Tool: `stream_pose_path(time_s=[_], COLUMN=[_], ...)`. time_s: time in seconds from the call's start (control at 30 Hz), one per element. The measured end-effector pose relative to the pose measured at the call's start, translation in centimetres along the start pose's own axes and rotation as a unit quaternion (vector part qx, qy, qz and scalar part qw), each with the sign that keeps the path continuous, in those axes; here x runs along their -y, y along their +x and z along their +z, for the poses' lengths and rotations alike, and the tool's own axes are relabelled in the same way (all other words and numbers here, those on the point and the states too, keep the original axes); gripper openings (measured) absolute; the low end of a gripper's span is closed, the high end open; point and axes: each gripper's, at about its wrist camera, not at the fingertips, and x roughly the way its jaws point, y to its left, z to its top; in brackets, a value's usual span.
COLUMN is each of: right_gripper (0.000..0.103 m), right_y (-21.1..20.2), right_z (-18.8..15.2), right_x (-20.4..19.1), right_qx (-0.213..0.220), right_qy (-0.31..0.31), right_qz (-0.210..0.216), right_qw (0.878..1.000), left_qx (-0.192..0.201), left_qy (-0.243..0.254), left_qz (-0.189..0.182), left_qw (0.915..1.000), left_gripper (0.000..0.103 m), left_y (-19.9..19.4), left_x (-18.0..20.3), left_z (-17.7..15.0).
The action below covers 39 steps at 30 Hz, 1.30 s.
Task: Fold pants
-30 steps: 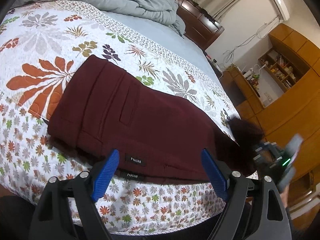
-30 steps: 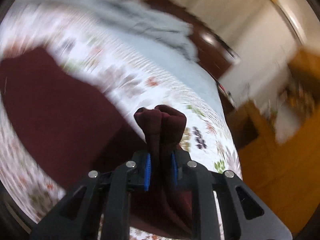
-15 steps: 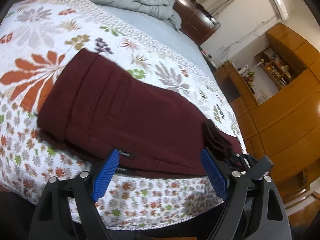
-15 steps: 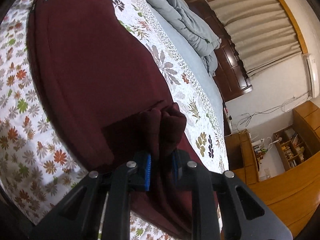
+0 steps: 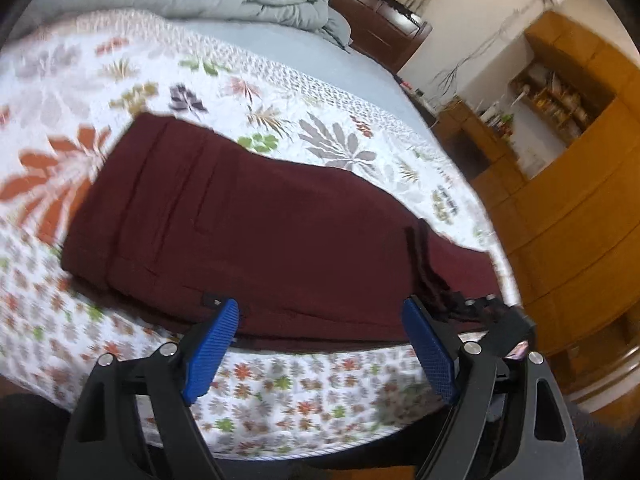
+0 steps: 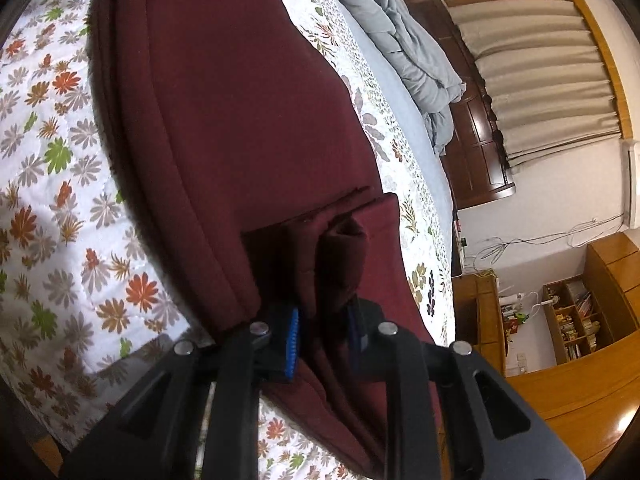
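Pants: maroon, lying flat on the floral quilt near the near edge of the bed, waistband end to the left, legs running right. They look already doubled lengthwise, with stacked edges along the near side.

Right claw: clamped on a bunched wad of the leg-end fabric, blue pads pressed against cloth on both sides. The gathered hem stands up over the lower layer, partway back toward the waistband. Judgement: cross-fold in progress, leg end being carried left.

Left claw: jaws wide apart, holding nothing, hovering just off the near edge of the pants. Whether a pad touches the cloth, cannot tell.

Grey duvet heaped at the far side, well apart from the work.

Risks, as judged:
- Grip is on a crumpled bunch, not a flat edge; on release the fold may land wrinkled or skewed.
- Lower layers are unpinned; dragging the top layer could pull the stack out of line.
- Pants lie close to the bed edge; a tug toward the near side could slide them off.
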Motion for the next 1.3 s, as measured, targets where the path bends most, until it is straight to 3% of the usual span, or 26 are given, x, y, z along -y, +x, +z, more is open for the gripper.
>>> stream_pose_path(time_s=[0.1, 0.23, 0.33, 0.5, 0.6, 0.7, 0.77, 0.83, 0.97, 1.0, 1.03, 1.1, 1.13, 1.17, 1.3], right_gripper=[0.021, 0.023, 0.024, 0.028, 0.032, 0.032, 0.032, 0.032, 0.032, 0.031, 0.028, 0.027, 0.027, 0.027, 0.028], right_y=[-0.1, -0.4, -0.9, -2.3, -3.9, -6.0, -6.7, -6.3, -1.9, -0.3, 0.6, 1.8, 2.2, 2.4, 2.5], right_z=[0.1, 0.4, 0.7, 1.2, 1.2, 0.4, -1.1, -3.8, -11.7, -14.1, -15.6, -17.5, -18.3, -18.8, -19.9], right_x=[-0.2, -0.1, -0.5, 0.4, 0.9, 3.6, 6.8, 10.9, 16.9, 18.0, 18.5, 18.8, 18.8, 18.6, 17.4], right_qx=[-0.003, -0.007, -0.011, -0.015, -0.010, -0.009, -0.014, -0.030, -0.081, -0.093, -0.100, -0.101, -0.098, -0.094, -0.077], right_qy=[-0.006, -0.008, -0.016, -0.013, -0.002, 0.060, 0.149, 0.254, 0.414, 0.454, 0.474, 0.498, 0.513, 0.522, 0.523], right_qz=[-0.007, -0.010, -0.012, -0.005, 0.013, 0.065, 0.123, 0.167, 0.175, 0.177, 0.175, 0.182, 0.191, 0.197, 0.200], right_qw=[1.000, 1.000, 1.000, 1.000, 1.000, 0.996, 0.981, 0.952, 0.890, 0.868, 0.857, 0.842, 0.831, 0.825, 0.825], left_qx=[0.010, 0.036, 0.049, 0.053, 0.054, 0.049, 0.044, 0.041, 0.033, 0.032, 0.033, 0.039, 0.044, 0.045, 0.031], left_qy=[0.049, 0.091, 0.112, 0.104, 0.099, 0.093, 0.092, 0.090, 0.080, 0.077, 0.076, 0.077, 0.074, 0.073, 0.070], left_qz=[0.065, 0.094, 0.099, 0.080, 0.071, 0.066, 0.061, 0.055, 0.034, 0.012, -0.007, -0.059, -0.116, -0.150, -0.228], left_qw=[0.9966, 0.9908, 0.9875, 0.9900, 0.9911, 0.9923, 0.9930, 0.9936, 0.9957, 0.9965, 0.9965, 0.9946, 0.9895, 0.9850, 0.9706], left_gripper=[0.084, 0.084, 0.084, 0.084, 0.084, 0.084, 0.084, 0.084, 0.084, 0.084, 0.084, 0.084, 0.084, 0.084, 0.084], left_y=[-0.5, -2.0, -2.9, -3.4, -3.3, -2.9, -2.6, -2.4, -1.6, -1.4, -1.2, -1.0, -0.4, 0.4, 4.9], left_x=[2.2, 4.6, 5.5, 5.4, 5.3, 5.0, 4.8, 4.6, 4.6, 4.9, 5.4, 7.0, 8.4, 9.5, 13.7], left_z=[0.0, 0.1, 0.6, 0.9, 0.8, 0.6, 0.5, 0.3, -0.1, 0.0, 0.1, 0.4, 0.8, 1.1, 1.9])
